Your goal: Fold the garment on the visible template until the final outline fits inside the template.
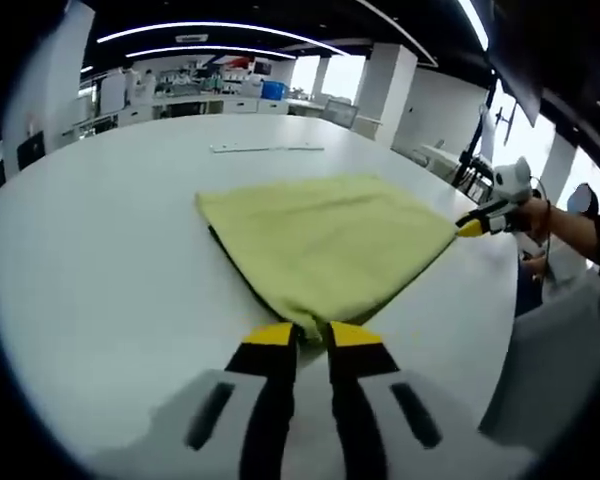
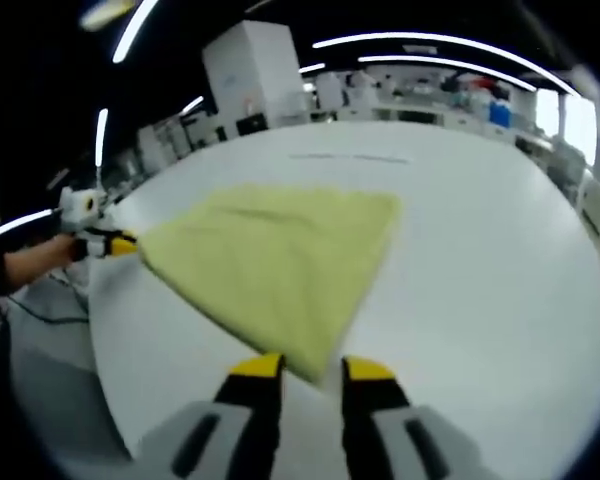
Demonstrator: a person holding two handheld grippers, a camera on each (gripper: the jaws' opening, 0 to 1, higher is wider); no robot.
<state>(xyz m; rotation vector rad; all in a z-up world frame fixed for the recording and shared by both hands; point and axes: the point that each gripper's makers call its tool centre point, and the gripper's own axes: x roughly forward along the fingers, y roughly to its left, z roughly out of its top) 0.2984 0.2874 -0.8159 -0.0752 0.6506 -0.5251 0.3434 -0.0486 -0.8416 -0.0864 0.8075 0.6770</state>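
The left gripper (image 1: 313, 335), nearest the lens in the left gripper view, has its yellow-tipped jaws close together with a corner of the yellow garment (image 1: 325, 245) pinched between them. In the right gripper view the right gripper (image 2: 313, 368) likewise meets a corner of the garment (image 2: 275, 265); the cloth's tip dips into the gap between its yellow tips, but whether the jaws are clamped on it cannot be told, as the picture is blurred there.

The white table (image 1: 100, 260) is the largest thing, a broad pale surface running off toward a lab with benches and shelving under strip lights. The garment lies spread on it, folded into a roughly four-sided shape, with a dark edge (image 1: 232, 262) showing under its near left side in the left gripper view.

At the garment's far right corner in the left gripper view, the right gripper (image 1: 470, 227) touches the cloth, held by a person's hand (image 1: 536, 215). In the right gripper view, the left gripper (image 2: 123, 243) sits at the garment's left corner, a hand (image 2: 78, 245) behind it.

A thin pale strip (image 1: 267, 148) lies on the table beyond the garment, well apart from it.
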